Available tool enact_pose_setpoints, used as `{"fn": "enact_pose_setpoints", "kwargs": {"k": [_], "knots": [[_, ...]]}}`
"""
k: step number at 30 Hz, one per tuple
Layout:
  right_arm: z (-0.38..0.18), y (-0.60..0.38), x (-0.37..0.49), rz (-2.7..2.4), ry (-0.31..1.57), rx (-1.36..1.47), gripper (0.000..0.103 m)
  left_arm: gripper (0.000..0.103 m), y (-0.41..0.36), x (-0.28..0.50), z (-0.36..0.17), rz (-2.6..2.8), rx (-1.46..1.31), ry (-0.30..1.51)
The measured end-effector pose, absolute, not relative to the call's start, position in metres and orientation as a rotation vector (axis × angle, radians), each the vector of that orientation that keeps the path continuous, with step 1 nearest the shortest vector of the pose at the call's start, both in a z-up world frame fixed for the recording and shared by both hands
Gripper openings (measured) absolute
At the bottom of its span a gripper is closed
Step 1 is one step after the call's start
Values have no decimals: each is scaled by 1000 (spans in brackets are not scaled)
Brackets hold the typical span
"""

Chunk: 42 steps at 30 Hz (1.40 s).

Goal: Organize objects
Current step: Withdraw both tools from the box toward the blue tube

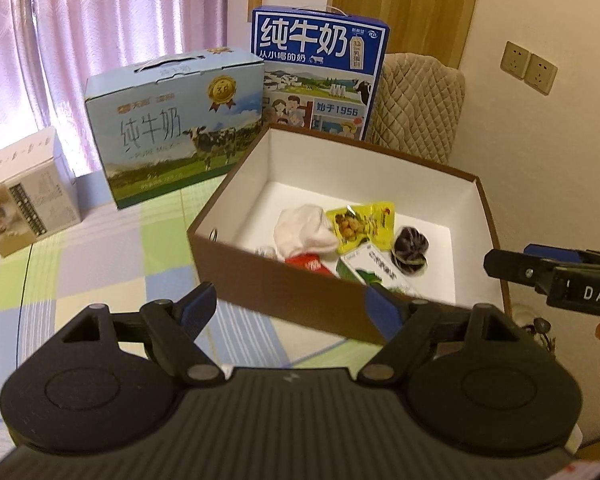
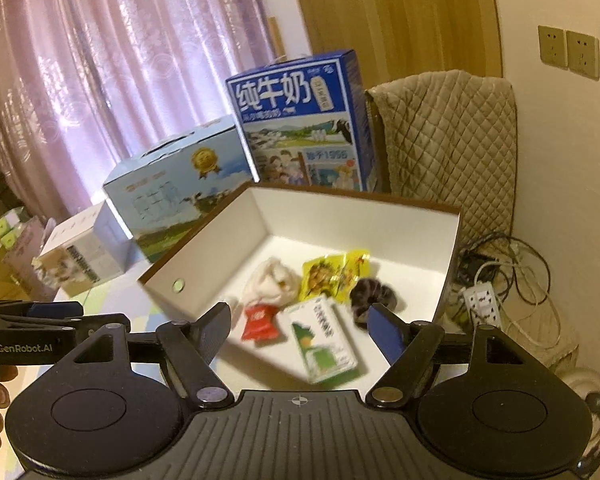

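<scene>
A brown box with a white inside [image 1: 260, 276] [image 2: 260, 220] stands on the table. In it lie a white cloth [image 1: 304, 232] [image 2: 272, 284], a yellow snack packet [image 1: 360, 224] [image 2: 332, 274], a dark scrunchie [image 1: 410, 250] [image 2: 370, 296], a green-and-white carton [image 1: 374, 270] [image 2: 324, 340] and a red packet [image 1: 310, 264] [image 2: 258, 320]. My left gripper [image 1: 290, 300] hangs open before the box's near wall, holding nothing. Over the box's near side my right gripper [image 2: 298, 316] is open and holds nothing.
Behind the box stand a light blue milk case [image 1: 172, 128], a dark blue milk case [image 1: 320, 68] and a small white box [image 1: 24, 196] on the chequered cloth [image 1: 100, 272]. A quilted chair [image 1: 416, 104] is at the back right. A power strip with cables [image 2: 482, 304] lies on the floor.
</scene>
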State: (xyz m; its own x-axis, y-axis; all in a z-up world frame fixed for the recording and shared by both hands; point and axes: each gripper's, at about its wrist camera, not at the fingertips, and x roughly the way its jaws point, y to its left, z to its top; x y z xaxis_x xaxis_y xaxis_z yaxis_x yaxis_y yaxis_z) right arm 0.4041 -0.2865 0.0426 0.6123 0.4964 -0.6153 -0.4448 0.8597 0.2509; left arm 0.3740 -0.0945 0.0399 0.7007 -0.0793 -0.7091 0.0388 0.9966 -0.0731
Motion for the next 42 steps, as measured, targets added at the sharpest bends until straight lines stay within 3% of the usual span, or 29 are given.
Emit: {"fn": "enact_pose_setpoints", "kwargs": {"k": [24,42], "knots": [[23,-257,310,618,872,80,72,80,-48,273,31,-34,-98,842],[-42,-215,292,618,1104,92,72,83,3,236,-14,71,-147,954]]}}
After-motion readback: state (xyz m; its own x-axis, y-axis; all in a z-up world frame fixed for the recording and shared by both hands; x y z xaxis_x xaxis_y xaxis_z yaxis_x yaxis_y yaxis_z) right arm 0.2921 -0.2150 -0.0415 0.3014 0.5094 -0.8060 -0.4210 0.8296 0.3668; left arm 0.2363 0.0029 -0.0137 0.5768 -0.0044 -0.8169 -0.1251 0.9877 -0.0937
